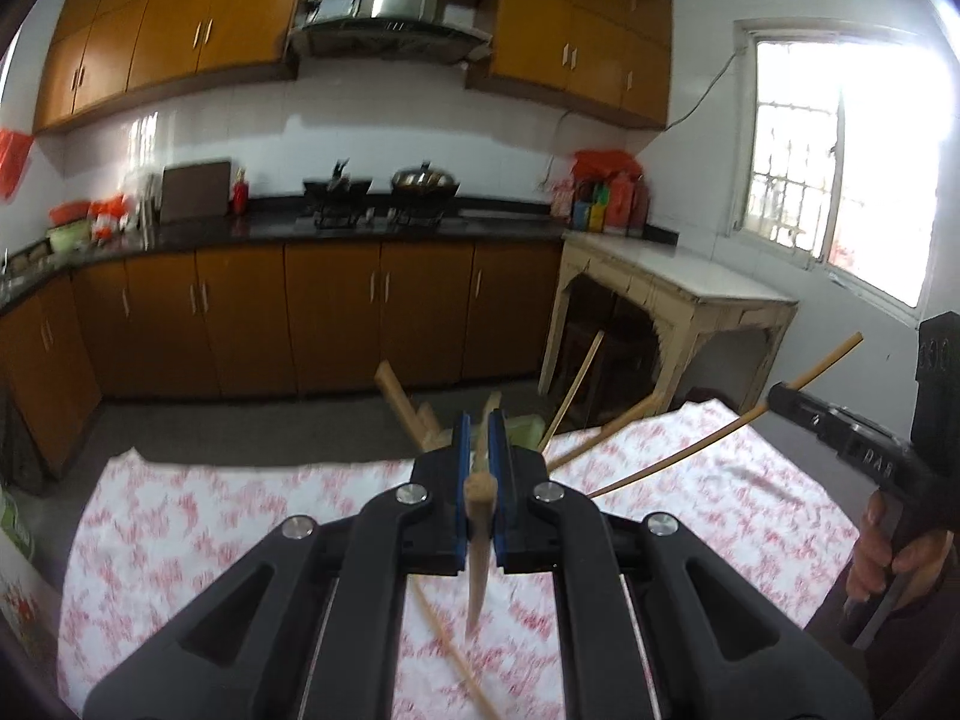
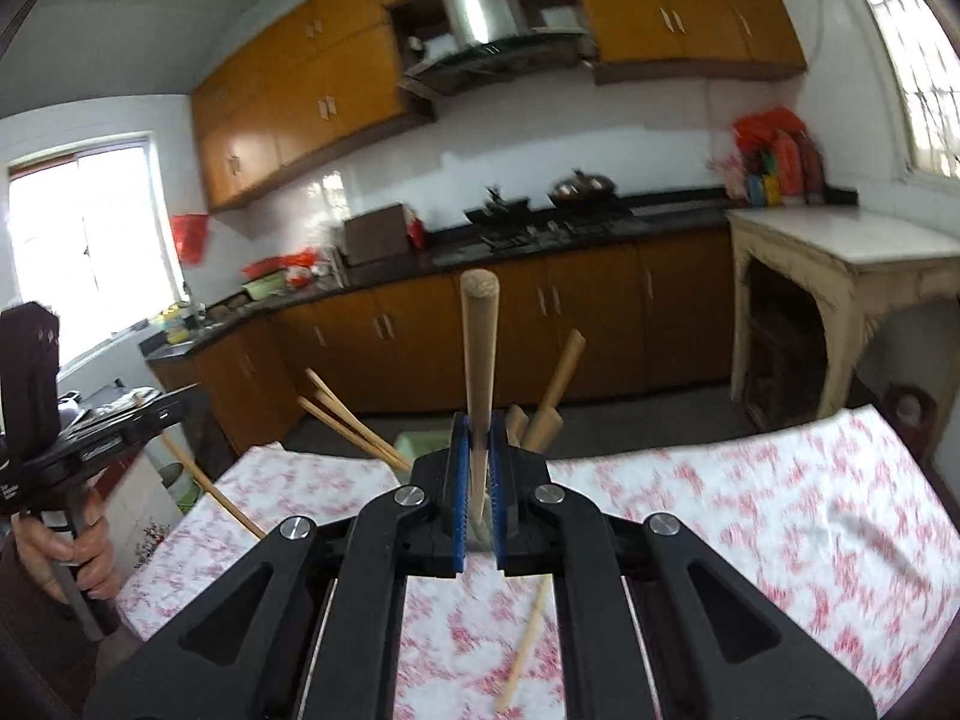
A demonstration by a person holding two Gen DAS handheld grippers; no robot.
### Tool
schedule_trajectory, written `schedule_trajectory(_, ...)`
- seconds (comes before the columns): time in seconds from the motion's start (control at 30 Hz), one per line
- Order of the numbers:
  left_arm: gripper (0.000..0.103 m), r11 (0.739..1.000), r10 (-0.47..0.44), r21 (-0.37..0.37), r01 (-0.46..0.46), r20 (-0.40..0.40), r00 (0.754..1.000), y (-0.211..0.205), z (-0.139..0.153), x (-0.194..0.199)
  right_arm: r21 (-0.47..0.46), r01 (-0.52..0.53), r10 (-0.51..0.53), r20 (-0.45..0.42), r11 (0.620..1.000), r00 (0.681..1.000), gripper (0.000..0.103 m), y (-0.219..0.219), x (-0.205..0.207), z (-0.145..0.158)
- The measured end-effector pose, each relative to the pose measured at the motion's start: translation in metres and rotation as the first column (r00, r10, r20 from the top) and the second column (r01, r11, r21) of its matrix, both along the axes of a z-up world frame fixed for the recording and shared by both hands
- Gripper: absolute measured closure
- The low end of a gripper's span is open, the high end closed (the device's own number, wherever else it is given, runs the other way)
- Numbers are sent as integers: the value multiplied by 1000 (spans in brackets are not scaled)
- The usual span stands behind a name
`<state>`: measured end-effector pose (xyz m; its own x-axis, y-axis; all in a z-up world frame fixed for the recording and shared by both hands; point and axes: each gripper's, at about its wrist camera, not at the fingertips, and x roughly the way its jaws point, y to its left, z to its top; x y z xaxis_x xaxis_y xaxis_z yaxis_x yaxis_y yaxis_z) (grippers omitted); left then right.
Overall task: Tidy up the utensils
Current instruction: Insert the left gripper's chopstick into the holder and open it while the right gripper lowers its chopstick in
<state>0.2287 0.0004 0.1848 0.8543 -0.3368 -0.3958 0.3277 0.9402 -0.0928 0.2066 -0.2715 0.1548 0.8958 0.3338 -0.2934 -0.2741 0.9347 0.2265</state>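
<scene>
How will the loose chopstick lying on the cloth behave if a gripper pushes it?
The chopstick looks thin and round, so it would probably roll or skid. It seems light and stiff, likely wood. The tablecloth may wrinkle and slow it.

You get daylight from the window, which blows out to white glare. The tablecloth smears with motion blur in both views. Straight cabinets bow toward the edges, and the corners fall into dark vignette.
</scene>
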Motion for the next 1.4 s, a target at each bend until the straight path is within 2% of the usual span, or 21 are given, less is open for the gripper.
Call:
schedule_trajectory(0.23, 96, 998, -14, -66, 20, 91, 996, -31, 56, 15, -38, 4, -2, 63, 999, 998, 96, 22, 23, 32)
schedule_trajectory(0.37, 96, 994, 32, -103, -18, 144, 989, -46, 78, 33, -55, 22, -19, 54, 998, 998, 96, 27, 47, 39)
schedule_trajectory(0.5, 96, 989, 113, -116, -91, 202, 973, -51, 88, 52, -59, 19, -19, 11, 998, 1000, 96, 30, 70, 35)
schedule_trajectory(0.67, 96, 970, 216, -163, -182, 218, 952, -47, 82, 83, -74, 28, -31, -36, 997, 999, 96, 33, 93, 22)
schedule_trajectory(0.8, 96, 964, 249, -140, -225, 193, 949, -44, 69, 104, -91, 22, -30, -92, 996, 995, 96, 40, 110, 11)
schedule_trajectory(1.0, 96, 967, 250, -91, -240, 119, 961, -43, 45, 130, -109, -3, -17, -183, 994, 983, 96, 50, 131, -5)
schedule_trajectory(1.3, 96, 972, 228, -69, -227, 18, 973, -38, 12, 154, -118, -30, -3, -272, 993, 962, 96, 62, 149, -19)
schedule_trajectory(1.37, 92, 972, 226, -69, -226, 0, 974, -36, 10, 156, -118, -25, -12, -302, 993, 953, 95, 62, 156, -23)
schedule_trajectory(1.4, 82, 973, 222, -70, -222, -7, 975, -35, 10, 156, -117, -21, -16, -308, 993, 951, 95, 62, 157, -24)
